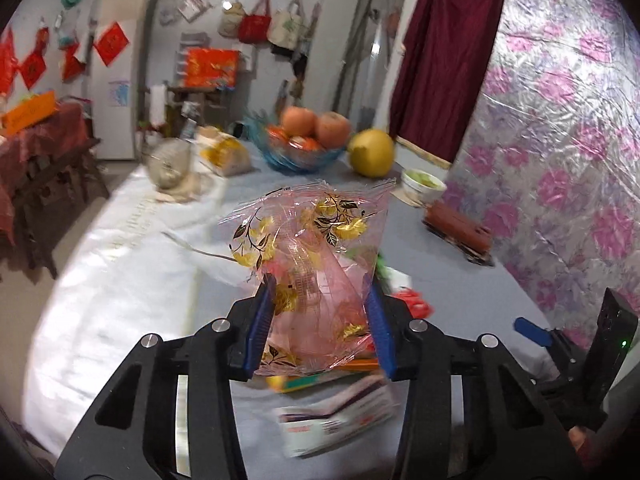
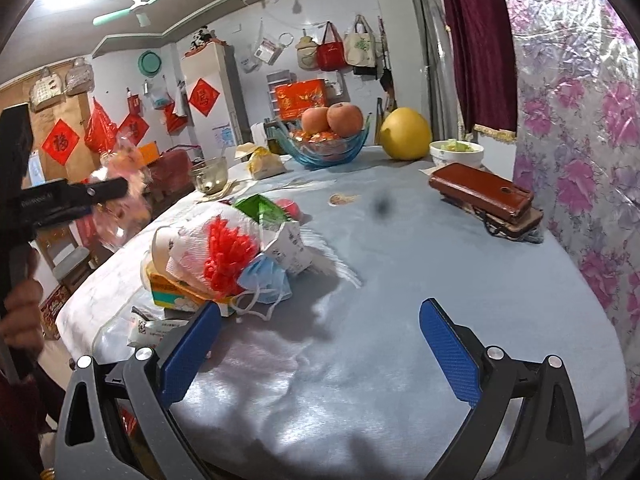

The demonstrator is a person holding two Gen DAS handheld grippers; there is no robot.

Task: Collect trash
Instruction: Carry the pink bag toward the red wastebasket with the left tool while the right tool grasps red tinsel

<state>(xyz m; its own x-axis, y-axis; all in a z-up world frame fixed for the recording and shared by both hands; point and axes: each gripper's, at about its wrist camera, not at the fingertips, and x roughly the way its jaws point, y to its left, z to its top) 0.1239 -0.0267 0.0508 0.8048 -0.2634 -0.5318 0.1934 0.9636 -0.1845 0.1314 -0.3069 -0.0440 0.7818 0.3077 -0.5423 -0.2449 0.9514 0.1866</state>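
Observation:
A crumpled pink see-through wrapper (image 1: 316, 248) printed with gold flowers stands up between the blue pads of my left gripper (image 1: 320, 286), which is shut on it, above the table. In the right wrist view that wrapper (image 2: 126, 168) hangs blurred at the far left. A heap of trash (image 2: 224, 256) lies on the pale tablecloth (image 2: 400, 280): red netting, a blue face mask, white paper, a green wrapper and a small carton. My right gripper (image 2: 320, 308) is open just right of the heap, with nothing between its fingers.
At the back stand a blue glass fruit bowl (image 2: 328, 148), a yellow pomelo (image 2: 405, 134), a white bowl (image 2: 456, 152) and a glass cup (image 2: 210, 176). A brown case (image 2: 480, 192) lies at the right by the floral plastic sheet (image 2: 580, 160). The table's edge curves away on the left.

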